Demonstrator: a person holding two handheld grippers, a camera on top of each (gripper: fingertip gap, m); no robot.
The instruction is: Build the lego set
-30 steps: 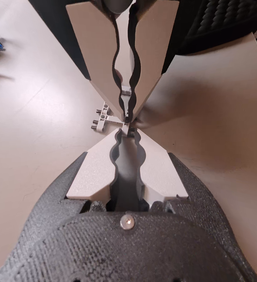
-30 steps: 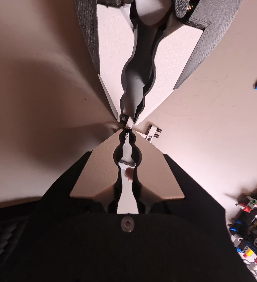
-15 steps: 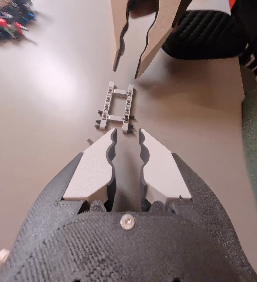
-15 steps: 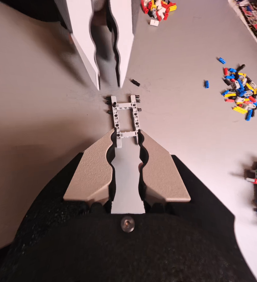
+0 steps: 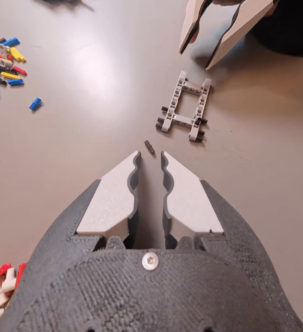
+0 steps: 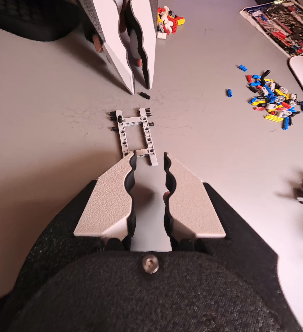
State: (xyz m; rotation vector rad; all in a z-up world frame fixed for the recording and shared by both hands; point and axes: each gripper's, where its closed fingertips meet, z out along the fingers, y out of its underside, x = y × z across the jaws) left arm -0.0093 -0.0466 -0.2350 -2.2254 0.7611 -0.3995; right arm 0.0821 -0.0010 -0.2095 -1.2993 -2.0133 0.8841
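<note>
Left wrist view has the left tongs (image 5: pixel 149 154) spread and empty, hovering low with a loose black connector pin (image 5: pixel 149 147) lying on the bench (image 5: pixel 96 125) just ahead of the tips. Just beyond sits the grey beam frame (image 5: pixel 184 107), flat on the bench, black pins sticking out of its sides and one standing up from a corner hole. Over in the right wrist view, the right tongs (image 6: pixel 148 155) are spread too, holding nothing, tips poised over the frame's near end. Looks like the pin-fitting step is in hand: next up, the left tongs need to close squarely on that little pin, which could easily roll or skid. Coloured spare pieces (image 6: pixel 273 102) wait well off to the side.
</note>
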